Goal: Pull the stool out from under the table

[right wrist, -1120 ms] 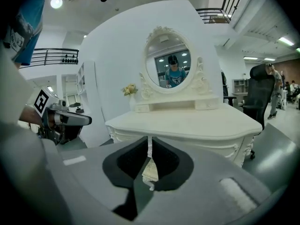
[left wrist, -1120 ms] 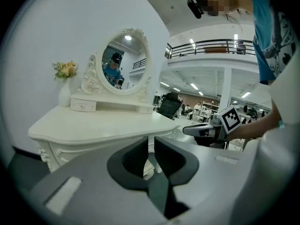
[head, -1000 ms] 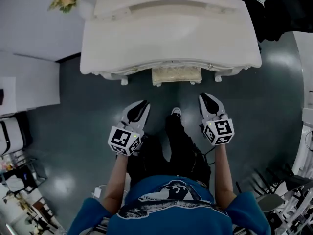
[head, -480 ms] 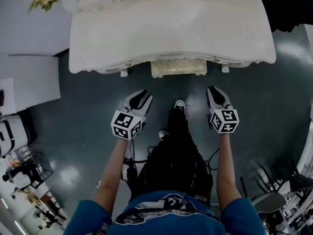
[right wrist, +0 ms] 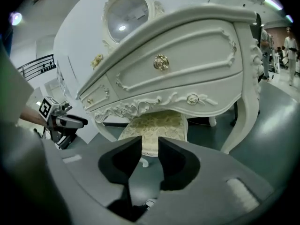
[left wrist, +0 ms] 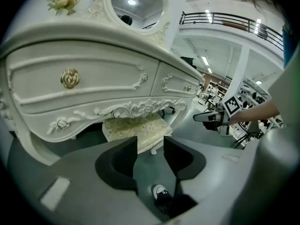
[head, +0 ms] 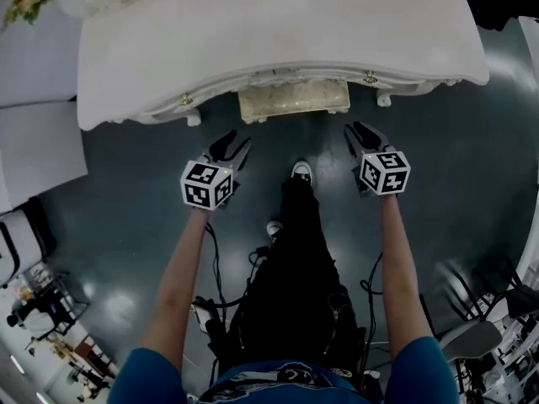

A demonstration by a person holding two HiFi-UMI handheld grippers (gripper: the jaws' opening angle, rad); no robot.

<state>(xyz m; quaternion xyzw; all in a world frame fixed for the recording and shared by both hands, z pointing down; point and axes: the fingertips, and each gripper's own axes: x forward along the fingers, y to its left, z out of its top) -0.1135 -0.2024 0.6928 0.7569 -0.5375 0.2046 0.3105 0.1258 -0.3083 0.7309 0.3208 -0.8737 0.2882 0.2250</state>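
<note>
The stool (head: 293, 101) has a cream patterned cushion and white legs, and sits tucked under the front edge of the white dressing table (head: 278, 32). My left gripper (head: 232, 146) hovers short of the stool's left side and my right gripper (head: 362, 133) short of its right side. Both are in the air above the dark floor. In the left gripper view the stool (left wrist: 136, 128) lies beyond the left gripper (left wrist: 150, 143), whose jaws are opening with nothing between them. In the right gripper view the stool (right wrist: 157, 124) stands ahead of the right gripper (right wrist: 150, 145), whose jaws are also opening and hold nothing.
The table has drawers with gold knobs (left wrist: 70, 78) and curved legs (right wrist: 243, 121) on either side of the stool. A white cabinet (head: 34, 141) stands at the left and chairs (head: 480, 326) at the lower right. The person's shoe (head: 301, 172) is on the floor between the grippers.
Both grippers have moved forward toward the table and the stool as the person stepped closer. Their jaws, nearly together before, now stand apart.
</note>
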